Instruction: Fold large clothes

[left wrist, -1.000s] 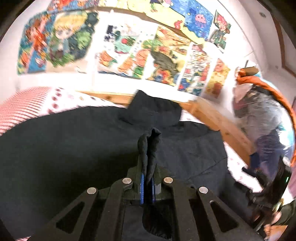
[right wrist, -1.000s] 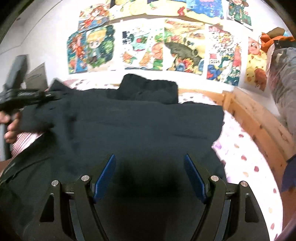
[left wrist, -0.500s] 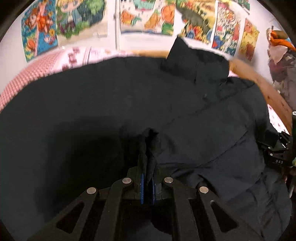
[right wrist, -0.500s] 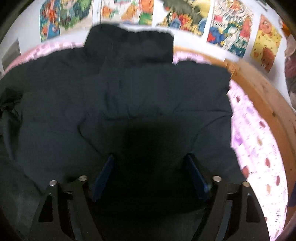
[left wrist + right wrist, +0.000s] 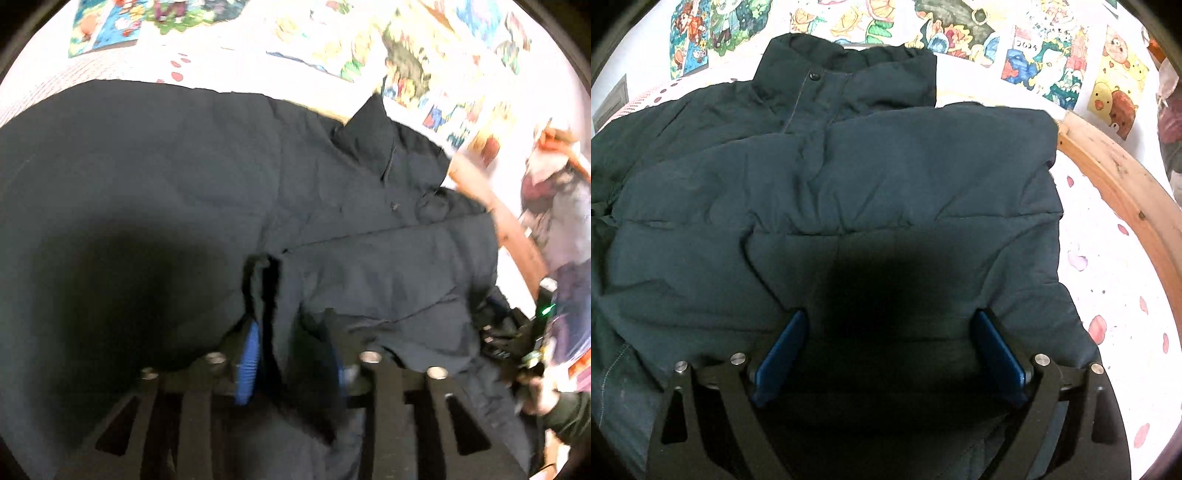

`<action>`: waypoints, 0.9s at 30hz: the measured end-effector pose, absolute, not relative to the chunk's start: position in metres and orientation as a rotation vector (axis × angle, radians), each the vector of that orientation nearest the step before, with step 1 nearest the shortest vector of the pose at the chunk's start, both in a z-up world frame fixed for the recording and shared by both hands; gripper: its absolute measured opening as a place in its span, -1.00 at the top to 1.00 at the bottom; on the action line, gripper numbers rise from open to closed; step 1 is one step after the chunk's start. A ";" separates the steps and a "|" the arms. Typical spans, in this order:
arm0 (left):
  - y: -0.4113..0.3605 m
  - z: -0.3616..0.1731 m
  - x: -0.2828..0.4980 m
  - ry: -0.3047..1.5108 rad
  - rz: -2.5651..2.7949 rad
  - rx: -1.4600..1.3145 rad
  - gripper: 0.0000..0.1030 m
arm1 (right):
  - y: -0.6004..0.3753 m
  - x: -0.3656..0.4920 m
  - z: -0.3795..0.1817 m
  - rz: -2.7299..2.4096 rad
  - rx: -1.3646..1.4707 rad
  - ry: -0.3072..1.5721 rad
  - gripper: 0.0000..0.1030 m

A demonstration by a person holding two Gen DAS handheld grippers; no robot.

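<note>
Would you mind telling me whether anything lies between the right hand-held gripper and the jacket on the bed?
Nothing visible does. The right hand-held gripper hangs open directly over the dark jacket, its jaws having just been opening, with only its own shadow on the fabric between them.

The bed (image 5: 1108, 266) carried the load. Its sheet (image 5: 1126, 332) was white with scattered pink and red spots, and lay bare along the right side in the right wrist view. A wooden bed frame (image 5: 1115, 177) ran as a curved rail along that right edge, between the sheet and the wall. A dark padded jacket (image 5: 849, 177) lay directly on the sheet, spread flat and covering most of it. The collar (image 5: 849, 74) pointed toward the wall, and its far end reached the head of the bed. In the left wrist view the jacket (image 5: 184, 166) again covered the bed, with spotted sheet (image 5: 177, 70) exposed beyond its far edge.
</note>
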State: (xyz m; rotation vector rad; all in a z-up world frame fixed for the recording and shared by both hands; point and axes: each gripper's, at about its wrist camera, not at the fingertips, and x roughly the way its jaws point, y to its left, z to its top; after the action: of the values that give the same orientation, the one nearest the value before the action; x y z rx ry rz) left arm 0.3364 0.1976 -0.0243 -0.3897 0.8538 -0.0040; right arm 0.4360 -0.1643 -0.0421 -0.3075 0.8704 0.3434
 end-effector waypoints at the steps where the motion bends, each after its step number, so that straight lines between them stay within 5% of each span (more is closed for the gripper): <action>1: 0.200 -0.022 0.327 0.831 -0.014 -0.418 -0.07 | -0.164 0.433 -0.040 0.336 -0.317 0.857 -0.76; 5: 0.204 -0.007 0.285 0.741 0.005 -0.491 -0.61 | -0.155 0.420 -0.027 0.346 -0.360 0.812 -0.76; 8: 0.217 0.001 0.251 0.672 0.067 -0.559 -0.76 | -0.142 0.404 -0.009 0.407 -0.387 0.738 -0.76; 17: 0.272 -0.010 0.175 0.612 0.282 -0.799 -0.79 | -0.048 0.357 0.034 0.656 -0.529 0.568 -0.76; 27: 0.323 -0.003 0.097 0.423 0.477 -0.922 -0.80 | 0.025 0.359 0.008 0.755 -0.438 0.727 -0.76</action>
State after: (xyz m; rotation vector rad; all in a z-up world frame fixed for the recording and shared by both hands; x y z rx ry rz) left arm 0.0965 0.3234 -0.0027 -0.9223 0.4231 0.4774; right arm 0.3588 0.0248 0.0085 -0.4382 0.7271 0.7552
